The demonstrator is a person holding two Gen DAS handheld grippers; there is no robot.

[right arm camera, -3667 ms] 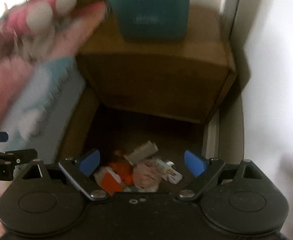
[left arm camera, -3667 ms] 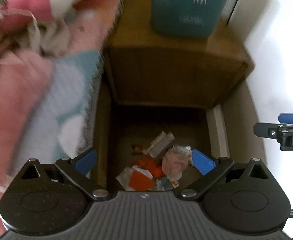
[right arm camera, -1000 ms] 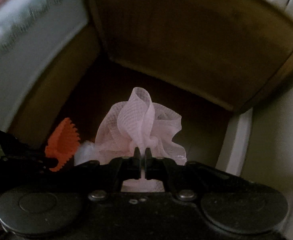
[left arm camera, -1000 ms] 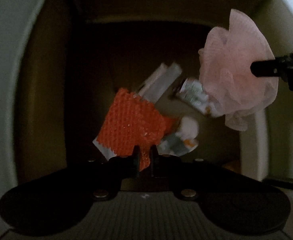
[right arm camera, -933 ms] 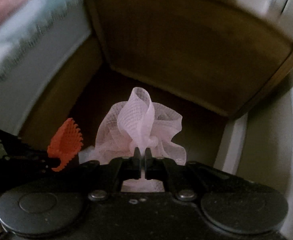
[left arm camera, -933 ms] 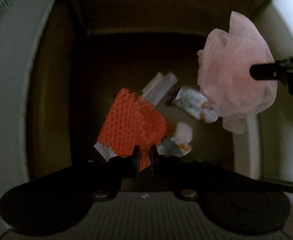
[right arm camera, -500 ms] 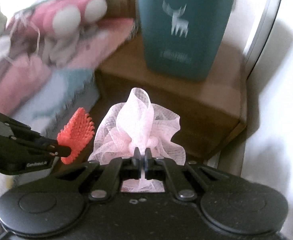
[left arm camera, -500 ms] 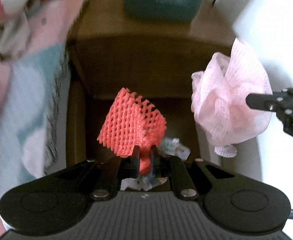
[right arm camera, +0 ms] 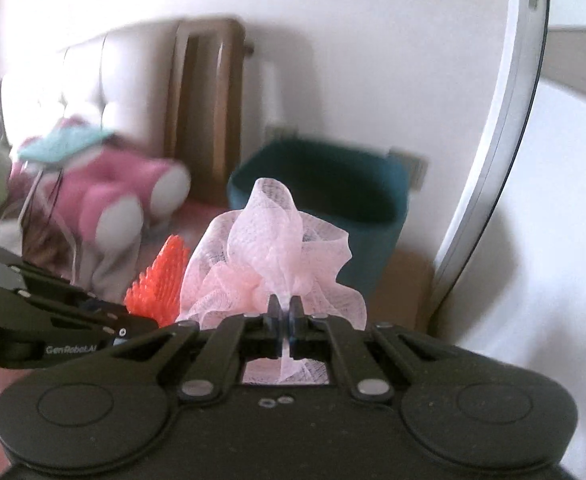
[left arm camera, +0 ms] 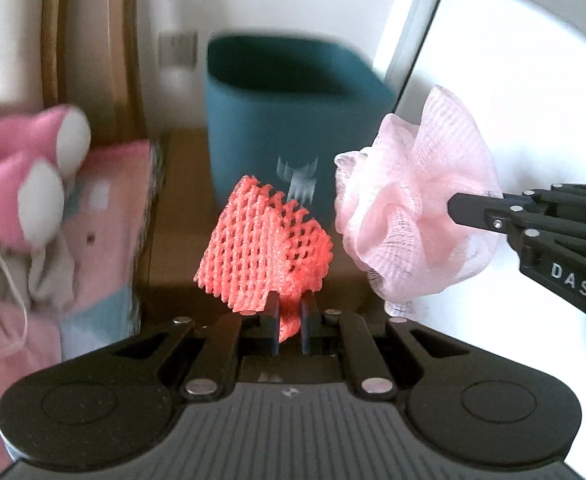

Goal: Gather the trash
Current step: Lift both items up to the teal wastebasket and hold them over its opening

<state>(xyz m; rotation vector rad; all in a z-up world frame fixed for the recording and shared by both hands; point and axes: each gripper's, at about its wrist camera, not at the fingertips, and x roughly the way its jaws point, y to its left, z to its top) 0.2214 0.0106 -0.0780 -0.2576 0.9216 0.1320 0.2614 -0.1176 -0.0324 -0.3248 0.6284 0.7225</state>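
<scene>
The left gripper [left arm camera: 289, 316] is clamped tight on something held upright above its fingertips. The right gripper [right arm camera: 284, 316] is likewise pinched closed on a load (both raised, level), sitting just to the left gripper's right, fingers pointing inward.

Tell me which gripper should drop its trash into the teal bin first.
Probably right: the right gripper, holding the pink mesh, looks into the teal bin, while the left gripper with the orange net faces its side.

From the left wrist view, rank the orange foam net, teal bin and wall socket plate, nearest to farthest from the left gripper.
1. orange foam net, clamped in the left gripper jaws, centre.
2. teal bin, behind the net, on the wooden stand.
3. wall socket plate, upper left, behind the bin.
</scene>
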